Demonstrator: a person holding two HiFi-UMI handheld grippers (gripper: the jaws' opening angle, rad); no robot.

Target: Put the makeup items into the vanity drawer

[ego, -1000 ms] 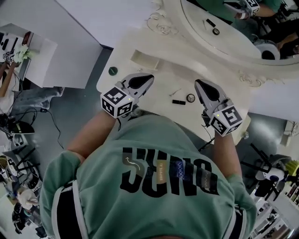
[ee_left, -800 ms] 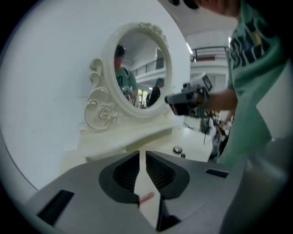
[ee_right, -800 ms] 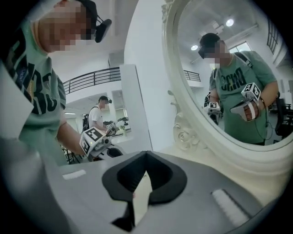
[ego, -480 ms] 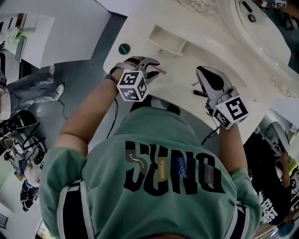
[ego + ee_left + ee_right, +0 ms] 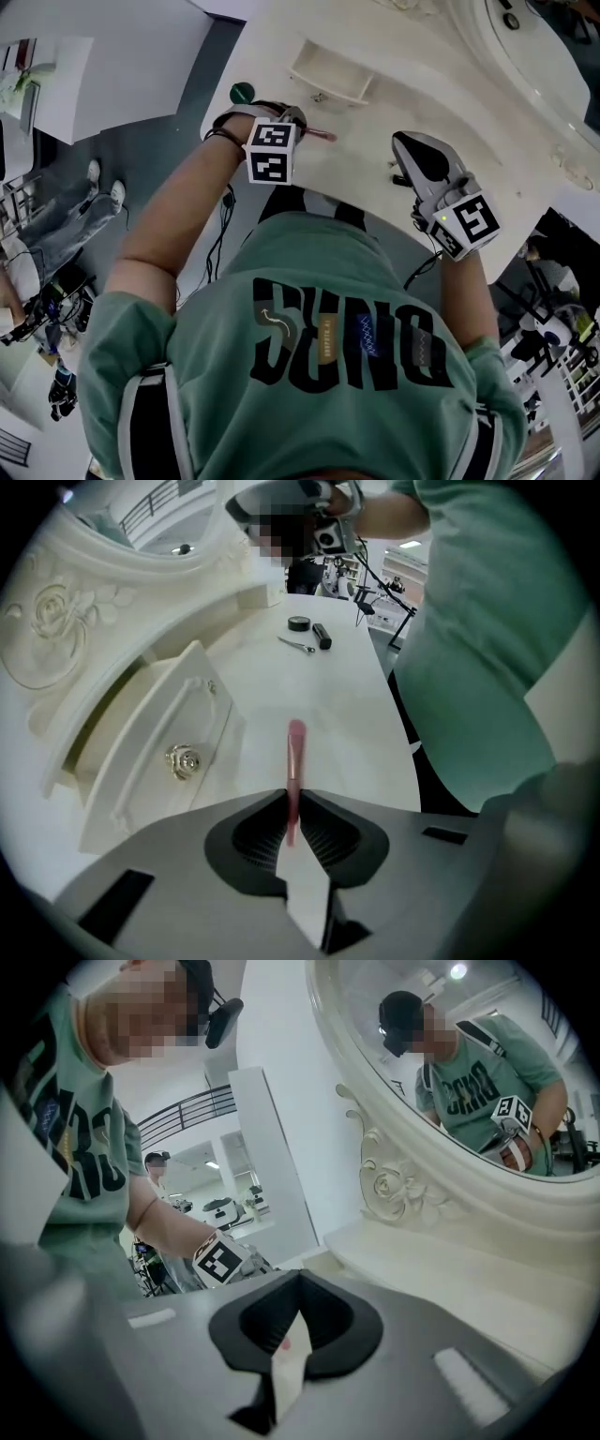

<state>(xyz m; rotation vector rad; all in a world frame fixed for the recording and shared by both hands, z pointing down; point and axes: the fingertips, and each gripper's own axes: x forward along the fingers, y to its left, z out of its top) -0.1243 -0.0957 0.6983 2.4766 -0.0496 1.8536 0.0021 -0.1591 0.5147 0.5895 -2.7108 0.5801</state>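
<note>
The pink brush is clamped by the left gripper, whose fingers have just been closing, near the open drawer; its rear end is hidden. The fingers of the right gripper are pressed together.

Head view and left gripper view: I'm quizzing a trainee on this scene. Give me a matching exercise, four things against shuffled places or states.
1 makeup brush
2 drawer
3 black tube
4 green disc

a pulled open
b at the vanity top's corner
c gripped in the left tool
d lying beside a round compact

Pairs: 1-c, 2-a, 3-d, 4-b.
The left tool's jaws have just been closing on the brush.
</note>
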